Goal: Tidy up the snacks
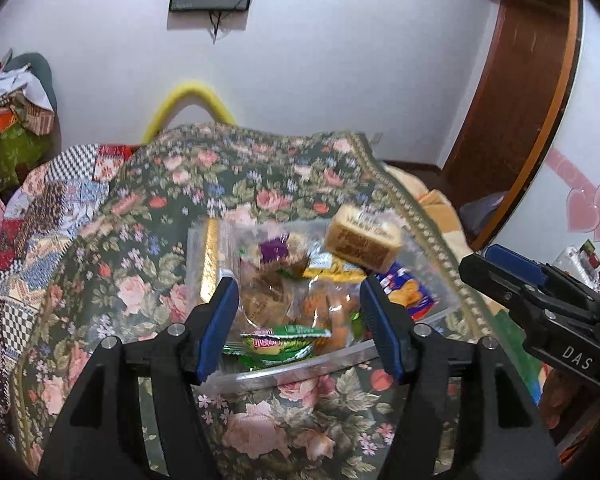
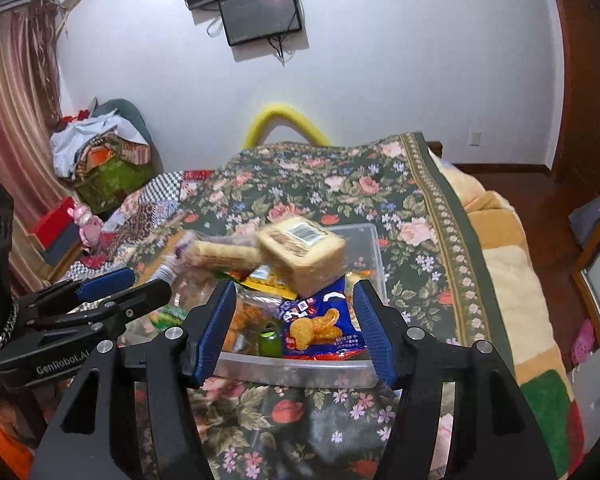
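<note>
Clear plastic bin [image 1: 300,376] sits mid-bed on the floral bedspread [image 1: 260,184], packed w/ snack packs. Tan wrapped bread block [image 2: 302,254] perches atop the pile at the bin's far right, blurred, nothing gripping it. Left gripper [image 1: 298,320] & right gripper [image 2: 296,330] both spread wide, empty, at the bin's near edge. Step prob: last pack just placed; next calls for settling it lower. Bedspread open all round the bin.

My two grippers, left gripper [image 1: 298,322] and right gripper [image 2: 296,328], are black plastic with ribbed blue pads, silver screw heads, and white "DAS" and "GenRobot.AI" lettering on their sides.
</note>
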Motion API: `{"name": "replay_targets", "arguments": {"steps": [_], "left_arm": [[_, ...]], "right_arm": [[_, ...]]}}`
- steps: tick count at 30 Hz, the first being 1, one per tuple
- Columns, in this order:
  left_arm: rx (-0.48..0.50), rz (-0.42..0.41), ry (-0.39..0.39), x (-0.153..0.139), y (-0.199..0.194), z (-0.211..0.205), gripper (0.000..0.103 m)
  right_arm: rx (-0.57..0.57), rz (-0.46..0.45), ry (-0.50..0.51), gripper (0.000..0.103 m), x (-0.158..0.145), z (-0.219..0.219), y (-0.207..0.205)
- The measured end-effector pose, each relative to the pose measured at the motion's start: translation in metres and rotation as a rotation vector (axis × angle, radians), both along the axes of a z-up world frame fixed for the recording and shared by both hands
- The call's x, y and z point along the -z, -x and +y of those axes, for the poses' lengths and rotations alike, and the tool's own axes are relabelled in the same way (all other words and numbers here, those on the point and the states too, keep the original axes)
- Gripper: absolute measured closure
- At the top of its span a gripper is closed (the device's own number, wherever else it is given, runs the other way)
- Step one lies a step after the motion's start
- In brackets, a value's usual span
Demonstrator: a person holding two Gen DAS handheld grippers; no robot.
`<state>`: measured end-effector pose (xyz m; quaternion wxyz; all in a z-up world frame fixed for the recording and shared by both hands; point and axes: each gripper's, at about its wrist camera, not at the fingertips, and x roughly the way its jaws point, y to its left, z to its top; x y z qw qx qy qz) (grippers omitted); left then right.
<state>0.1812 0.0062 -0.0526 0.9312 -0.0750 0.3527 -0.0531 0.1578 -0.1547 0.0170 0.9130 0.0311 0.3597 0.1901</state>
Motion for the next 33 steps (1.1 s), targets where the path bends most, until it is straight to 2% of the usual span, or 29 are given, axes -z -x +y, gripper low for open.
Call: {"name": "replay_targets", "arguments": {"steps": [11, 16, 19, 25, 33], "left_arm": [[-0.006, -0.239, -0.014, -0.087, 0.085, -0.009, 0.04], [-0.019, -0.332, -0.032, -0.114, 0.122, -0.013, 0.035], [-0.022, -0.37, -0.042, -0.124, 0.139, -0.013, 0.034], [-0.028, -0.415, -0.074, -0.132, 0.162, -0.015, 0.023], [-0.031, -0.424, -0.091, -0.131, 0.173, -0.014, 0.013]], "right_arm": [[-0.007, -0.192, -0.038, 0.045, -0.074, -0.011, 0.062], [-0.006, -0.29, -0.049, 0.031, -0.104, -0.012, 0.095], [-0.002, -0.326, -0.06, 0.02, -0.113, -0.013, 0.109], [0.018, -0.348, -0.072, 0.003, -0.117, -0.014, 0.119], [0.023, -0.366, -0.039, 0.0, -0.116, -0.01, 0.128]]}}
